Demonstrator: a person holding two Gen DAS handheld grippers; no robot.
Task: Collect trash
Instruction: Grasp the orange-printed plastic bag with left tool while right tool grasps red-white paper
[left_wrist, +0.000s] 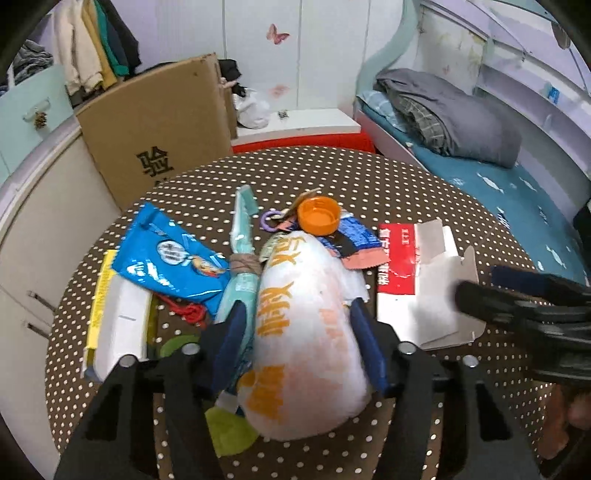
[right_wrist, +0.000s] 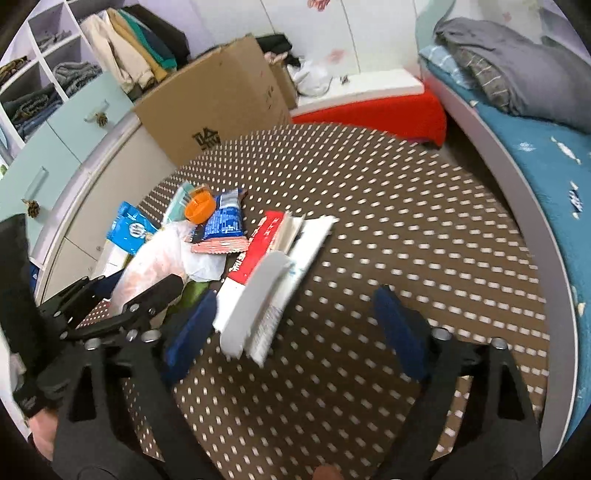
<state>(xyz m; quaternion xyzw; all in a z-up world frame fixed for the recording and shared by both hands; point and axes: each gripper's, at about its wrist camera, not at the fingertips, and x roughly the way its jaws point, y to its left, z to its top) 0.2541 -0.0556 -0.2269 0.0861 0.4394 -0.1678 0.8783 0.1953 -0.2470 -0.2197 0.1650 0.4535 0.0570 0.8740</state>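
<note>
1. The bottle is white plastic with orange lettering; it lies on its side on the dotted table, amid the trash pile.
2. The left gripper straddles the bottle; both blue pads sit against its sides, clamping it.
3. An orange cap lies just beyond the bottle; a teal tube lies alongside it, touching the left pad.
4. A blue packet lies to the left; a red-and-white carton, flattened, lies to the right.
5. The right gripper stands apart, pads either side of the carton's near end; neither pad clearly presses it.
6. A cardboard box stands behind the table.
</note>
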